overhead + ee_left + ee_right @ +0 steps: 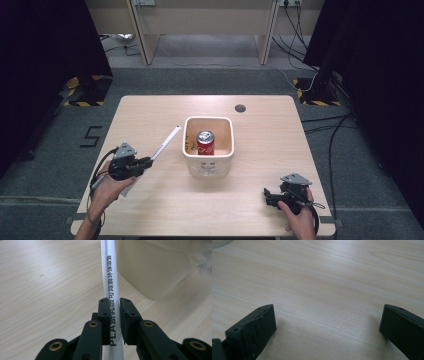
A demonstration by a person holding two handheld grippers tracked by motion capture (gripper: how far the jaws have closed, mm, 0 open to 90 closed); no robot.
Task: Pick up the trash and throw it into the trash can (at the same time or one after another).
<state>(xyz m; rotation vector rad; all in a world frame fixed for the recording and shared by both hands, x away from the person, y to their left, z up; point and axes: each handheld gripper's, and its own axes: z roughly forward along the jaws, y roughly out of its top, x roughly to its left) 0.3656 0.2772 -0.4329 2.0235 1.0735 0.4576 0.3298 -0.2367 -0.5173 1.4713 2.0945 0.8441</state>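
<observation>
A long white paper-wrapped straw (167, 142) with black print slants up and to the right from my left gripper (146, 163), which is shut on it. In the left gripper view both black jaws press on the straw (110, 285), my left gripper (114, 312) holding it above the wood. A cream square tub (208, 167) stands at the table's middle with a red soda can (205, 142) upright inside. The straw's far tip ends just left of the tub's rim. My right gripper (267, 196) rests low at the front right, its jaws open over bare wood (327, 322).
The wooden table (260, 150) has a small round hole (240, 108) near its back edge. The tub's wall (160, 267) stands close to the right of the held straw. Cables and stand feet lie on the grey floor around the table.
</observation>
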